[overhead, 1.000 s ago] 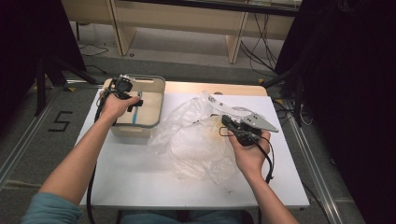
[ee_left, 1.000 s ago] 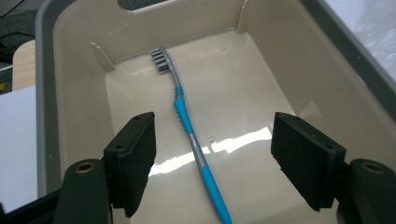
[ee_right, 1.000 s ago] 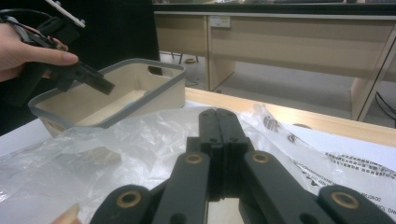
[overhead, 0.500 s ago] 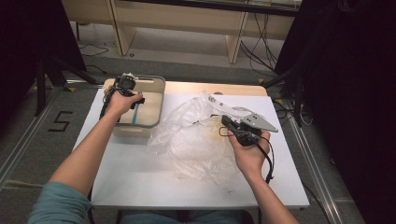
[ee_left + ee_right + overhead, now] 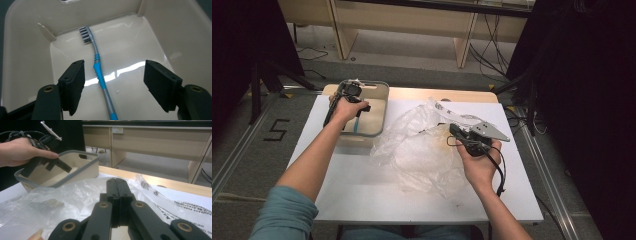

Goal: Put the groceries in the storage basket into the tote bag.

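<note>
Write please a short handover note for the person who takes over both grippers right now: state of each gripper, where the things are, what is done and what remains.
Left gripper: open, lowered into the beige tub, jaws either side of the toothbrush without touching it.
Right gripper: shut, nothing visible between the jaws, held over the clear plastic bag.
Toothbrush: flat on the tub floor, bristle head at the far wall, blue-and-grey handle toward the gripper.
Bag: crumpled on the white table, right of the tub.
Done: left gripper lined up over the handle.
Left: probably close on the handle and lift the toothbrush out; the bag may be its destination.
</note>
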